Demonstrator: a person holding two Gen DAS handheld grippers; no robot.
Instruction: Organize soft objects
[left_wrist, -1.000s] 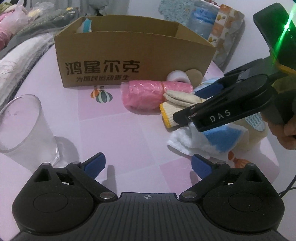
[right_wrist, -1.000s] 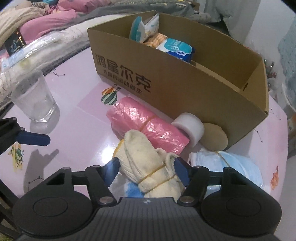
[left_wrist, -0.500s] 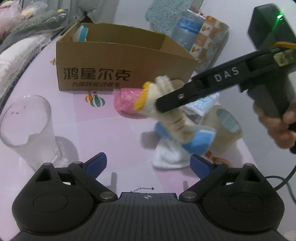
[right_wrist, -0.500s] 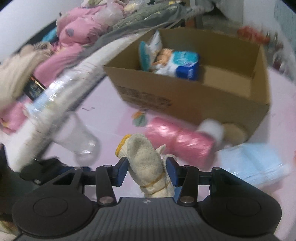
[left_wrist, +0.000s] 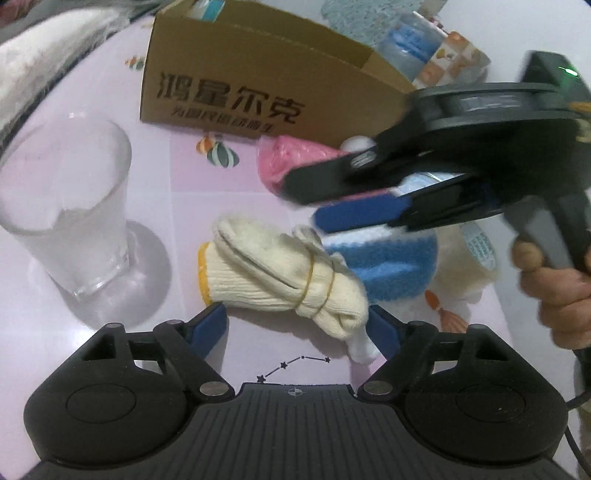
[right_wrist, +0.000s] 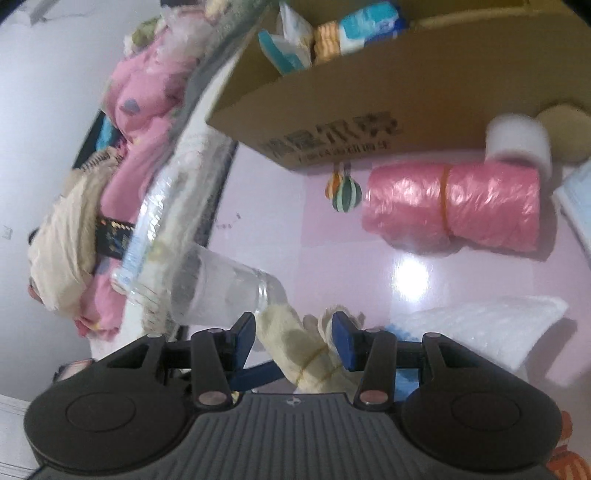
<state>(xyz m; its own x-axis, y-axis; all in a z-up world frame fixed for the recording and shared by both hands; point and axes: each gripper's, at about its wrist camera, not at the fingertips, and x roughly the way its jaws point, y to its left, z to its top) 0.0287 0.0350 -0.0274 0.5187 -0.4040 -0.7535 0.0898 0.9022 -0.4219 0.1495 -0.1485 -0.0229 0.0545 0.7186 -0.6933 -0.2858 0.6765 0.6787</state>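
Note:
A cream glove bundle (left_wrist: 280, 273) tied with a rubber band lies on the pink table between my left gripper's (left_wrist: 297, 325) open blue fingers. My right gripper (left_wrist: 332, 206) hovers just above and beyond it, jaws parted and empty. In the right wrist view the bundle (right_wrist: 295, 343) sits below and between the right gripper's (right_wrist: 293, 334) fingers, not pinched. A pink bag roll (right_wrist: 450, 208) and a blue-and-white cloth (left_wrist: 391, 266) lie near the cardboard box (left_wrist: 258, 92), which holds soft packs (right_wrist: 332, 33).
A clear glass (left_wrist: 62, 210) stands at the left, close to the bundle. A tape roll (left_wrist: 476, 254) lies at the right. A white foam roll (right_wrist: 517, 144) sits against the box. Bedding (right_wrist: 110, 177) is piled beyond the table's left edge.
The right gripper carried the glove bundle to the front, set it down between the left gripper's fingers and let go. The left gripper moved closer to it.

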